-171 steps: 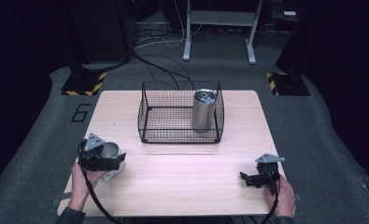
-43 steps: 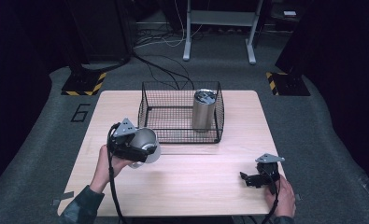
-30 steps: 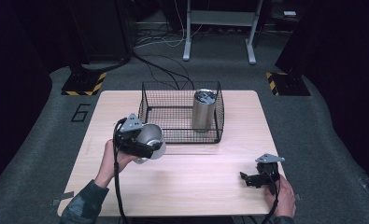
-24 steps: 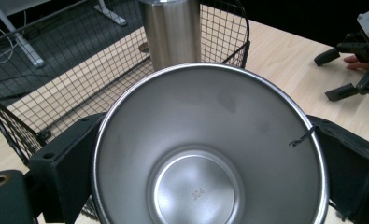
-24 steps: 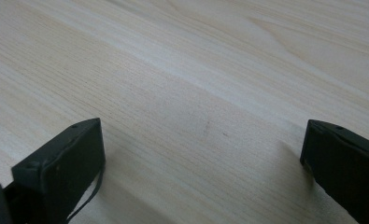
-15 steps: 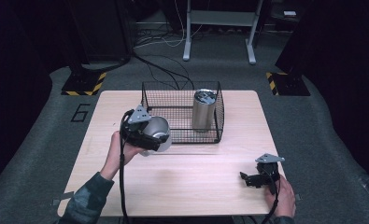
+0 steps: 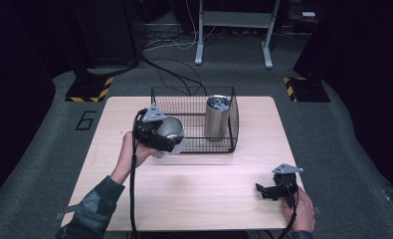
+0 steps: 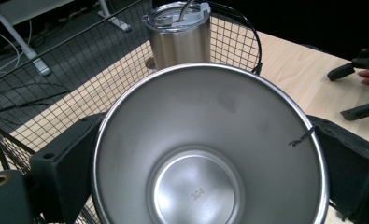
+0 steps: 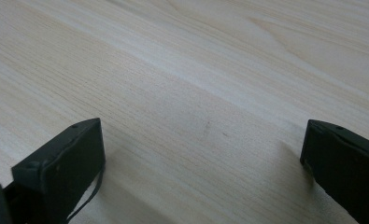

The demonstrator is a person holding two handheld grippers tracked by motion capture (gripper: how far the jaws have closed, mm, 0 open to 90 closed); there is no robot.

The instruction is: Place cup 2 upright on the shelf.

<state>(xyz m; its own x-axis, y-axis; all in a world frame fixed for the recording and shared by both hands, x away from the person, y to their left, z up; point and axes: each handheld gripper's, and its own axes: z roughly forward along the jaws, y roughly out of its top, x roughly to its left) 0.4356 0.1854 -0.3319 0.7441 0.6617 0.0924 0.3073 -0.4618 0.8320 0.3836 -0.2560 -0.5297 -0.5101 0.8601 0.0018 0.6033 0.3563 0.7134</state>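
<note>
Holding, left claw (image 7: pixel 165 138): its jaws are clamped on the outside of an open, shiny stainless-steel cup (image 7: pixel 170 131), lifted off the pale wooden surface (image 7: pixel 209 184) and tipped, right at the front left corner of the black wire-mesh basket (image 7: pixel 194 124).
Risk, cup: the smooth steel wall could slide in the jaws, and the rim may well catch the basket's top wire if carried in too low.
Risk, neighbour: the lidded tall steel tumbler (image 7: pixel 217 117) stands upright inside the basket; a wide swing might knock it.
Right claw (image 7: pixel 272 191): jaws apart, nothing between them, resting low on the surface near the front right.
Left gripper view extra: a "304" stamp (image 8: pixel 197 195) on the cup's inner base.
High view extra: the cup's place beside the basket.
</note>
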